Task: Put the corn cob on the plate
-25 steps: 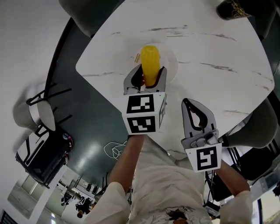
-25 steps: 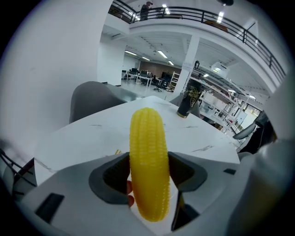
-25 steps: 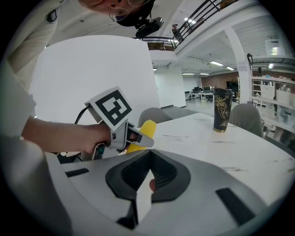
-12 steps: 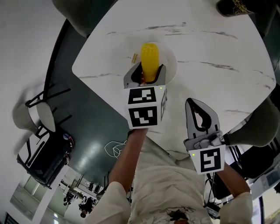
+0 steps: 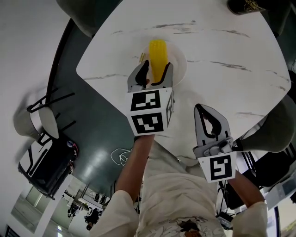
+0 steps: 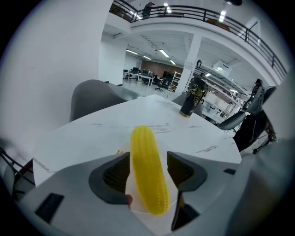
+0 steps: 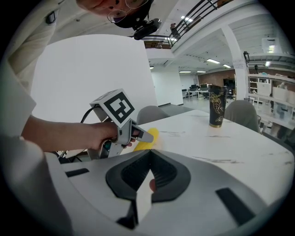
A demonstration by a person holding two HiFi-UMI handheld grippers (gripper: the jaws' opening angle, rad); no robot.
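The yellow corn cob [image 5: 157,58] lies on the white plate [image 5: 180,69], near the table's left corner. My left gripper [image 5: 156,70] straddles the near end of the cob. It is open, and in the left gripper view a narrow gap shows between the cob [image 6: 147,175] and each pad of that gripper [image 6: 148,155]. My right gripper [image 5: 200,111] hovers near the table's front edge, to the right of the plate. Its jaws are shut with nothing between them [image 7: 150,154]. In the right gripper view the left gripper [image 7: 138,133] and a bit of the cob [image 7: 151,136] appear.
The white marble table [image 5: 231,51] has a black patterned cup [image 5: 247,8] at its far right. Grey chairs stand at the far left [image 5: 88,18] and at the right [image 5: 273,134]. The table's edge runs just left of the plate, with dark floor below.
The left gripper's jaws have spread apart and let go of the cob, which now rests on the plate. The right gripper has hardly moved.
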